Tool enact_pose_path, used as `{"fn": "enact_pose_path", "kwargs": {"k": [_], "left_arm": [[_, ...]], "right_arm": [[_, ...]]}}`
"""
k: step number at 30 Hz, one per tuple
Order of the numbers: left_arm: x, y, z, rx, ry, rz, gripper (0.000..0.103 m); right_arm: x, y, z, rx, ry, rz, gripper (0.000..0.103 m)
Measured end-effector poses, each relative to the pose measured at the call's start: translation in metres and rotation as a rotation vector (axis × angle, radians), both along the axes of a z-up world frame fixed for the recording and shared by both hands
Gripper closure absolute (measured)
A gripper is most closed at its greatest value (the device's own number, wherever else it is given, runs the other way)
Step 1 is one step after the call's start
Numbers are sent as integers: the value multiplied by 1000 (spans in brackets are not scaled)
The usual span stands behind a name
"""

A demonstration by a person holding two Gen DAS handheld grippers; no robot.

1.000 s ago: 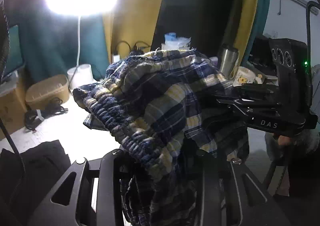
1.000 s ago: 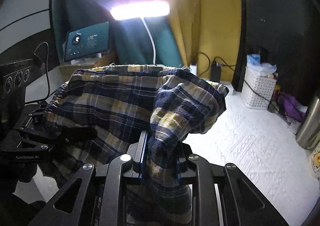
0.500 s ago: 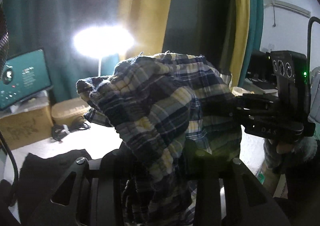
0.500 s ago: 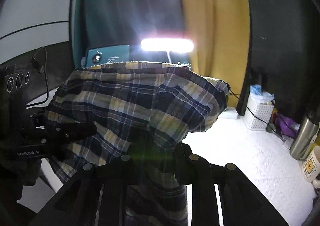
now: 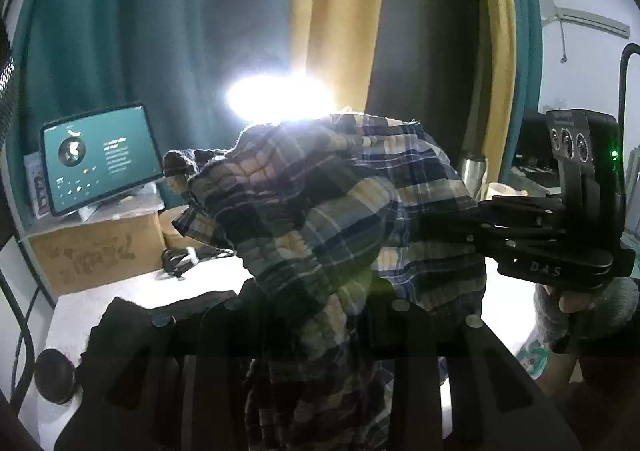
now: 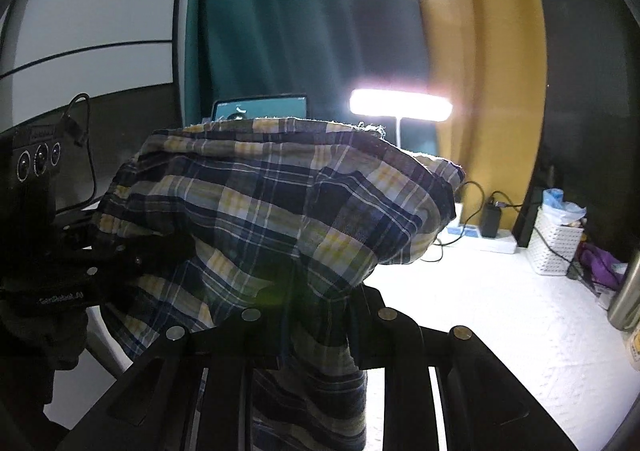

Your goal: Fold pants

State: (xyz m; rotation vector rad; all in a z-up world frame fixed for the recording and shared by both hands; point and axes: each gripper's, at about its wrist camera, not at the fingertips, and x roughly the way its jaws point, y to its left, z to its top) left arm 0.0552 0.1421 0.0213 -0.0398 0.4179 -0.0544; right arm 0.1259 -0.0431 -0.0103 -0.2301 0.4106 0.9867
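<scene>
The blue, yellow and white plaid pants hang in the air, bunched between both grippers, well above the white table. My left gripper is shut on one part of the cloth, which drapes over its fingers. My right gripper is shut on another part of the pants. In the left wrist view the right gripper bites the cloth from the right. In the right wrist view the left gripper holds it from the left. The fingertips are hidden by fabric.
A dark garment lies on the white table. A lamp, a tablet screen on a cardboard box, a white basket, a power strip and a steel flask stand around the table's edges.
Both grippers have lifted the pants higher and tilted upward. The table has dropped lower in both views, and the lamp now sits behind the cloth.
</scene>
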Motion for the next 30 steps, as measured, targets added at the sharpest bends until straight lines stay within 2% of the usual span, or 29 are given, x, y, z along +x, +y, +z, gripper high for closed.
{"fn": "enact_pose_path", "kwargs": {"k": [12, 23, 30], "left_arm": [[36, 27, -47, -49, 135, 5, 71], [85, 45, -94, -29, 289, 23, 71], [102, 73, -126, -89, 407, 66, 67]], "right_arm": [[44, 32, -55, -82, 144, -52, 80], [99, 60, -107, -167, 270, -81, 80], [132, 62, -143, -244, 355, -128, 78]]}}
